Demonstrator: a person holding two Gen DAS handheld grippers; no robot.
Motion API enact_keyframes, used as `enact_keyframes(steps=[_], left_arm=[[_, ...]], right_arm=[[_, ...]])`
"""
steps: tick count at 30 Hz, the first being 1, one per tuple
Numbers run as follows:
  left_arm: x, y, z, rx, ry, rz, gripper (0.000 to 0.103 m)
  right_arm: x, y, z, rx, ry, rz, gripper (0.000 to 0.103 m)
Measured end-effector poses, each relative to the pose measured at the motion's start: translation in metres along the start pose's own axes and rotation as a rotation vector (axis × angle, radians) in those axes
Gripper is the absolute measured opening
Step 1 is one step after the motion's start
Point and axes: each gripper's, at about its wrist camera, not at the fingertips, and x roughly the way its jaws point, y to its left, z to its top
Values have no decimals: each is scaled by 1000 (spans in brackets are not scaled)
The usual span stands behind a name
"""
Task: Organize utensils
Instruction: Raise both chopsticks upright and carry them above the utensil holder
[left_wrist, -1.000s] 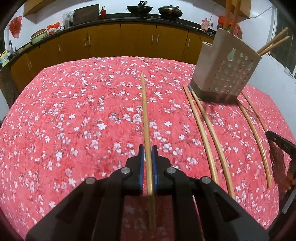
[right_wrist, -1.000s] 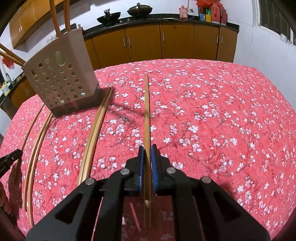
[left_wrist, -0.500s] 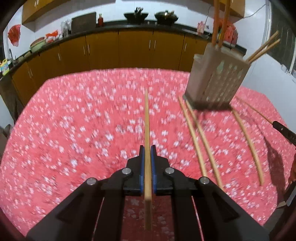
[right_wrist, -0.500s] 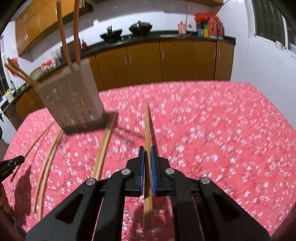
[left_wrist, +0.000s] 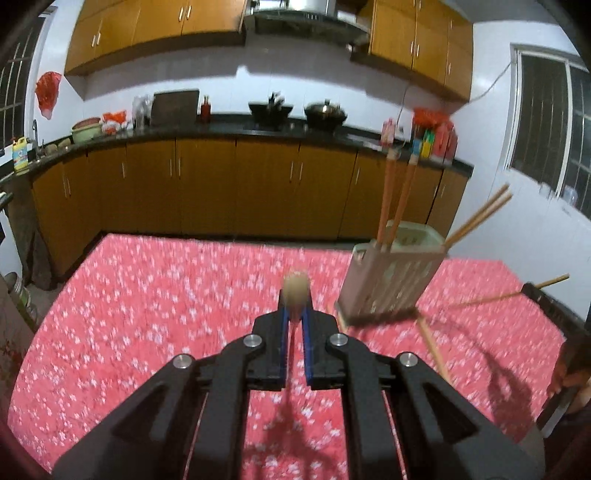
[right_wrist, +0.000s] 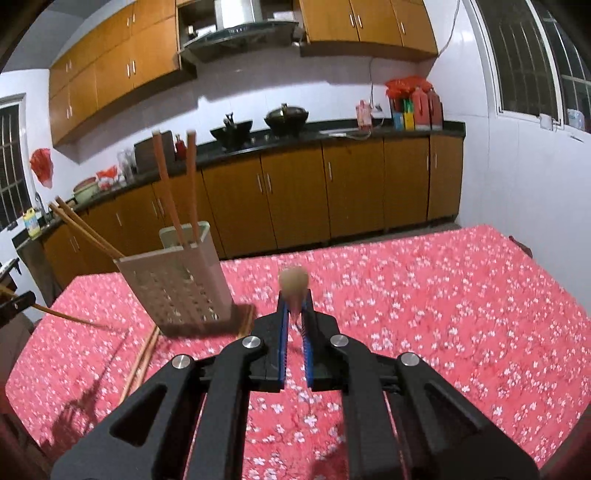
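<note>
My left gripper (left_wrist: 294, 314) is shut on a bamboo chopstick (left_wrist: 295, 290), lifted off the table and seen end-on. My right gripper (right_wrist: 293, 312) is shut on another bamboo chopstick (right_wrist: 293, 286), also lifted and pointing at the camera. The beige perforated utensil holder (left_wrist: 391, 280) stands on the red floral tablecloth (left_wrist: 147, 314), ahead and right of the left gripper; in the right wrist view the holder (right_wrist: 177, 288) is ahead and left. It holds two reddish chopsticks (left_wrist: 397, 199) and two leaning bamboo ones (left_wrist: 480, 218).
Loose chopsticks lie on the cloth beside the holder (left_wrist: 432, 347) (right_wrist: 142, 358). The other gripper with its chopstick shows at the frame edge (left_wrist: 543, 291) (right_wrist: 14, 304). Kitchen cabinets and a counter with woks (left_wrist: 269, 110) stand behind the table.
Both grippers have lifted their chopsticks off the table and tilted upward, so each stick now points at the camera and the view shows the kitchen wall.
</note>
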Motion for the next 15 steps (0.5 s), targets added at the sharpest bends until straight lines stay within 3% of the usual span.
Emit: enact_keyframes(steps=[11, 15], left_arm=[[-14, -7, 15, 5, -58, -41, 8], [-24, -17, 18, 16, -78, -84, 8]], right_arm=[[-14, 4, 9, 0, -57, 20, 8], [-30, 9, 20, 3, -84, 92, 7]])
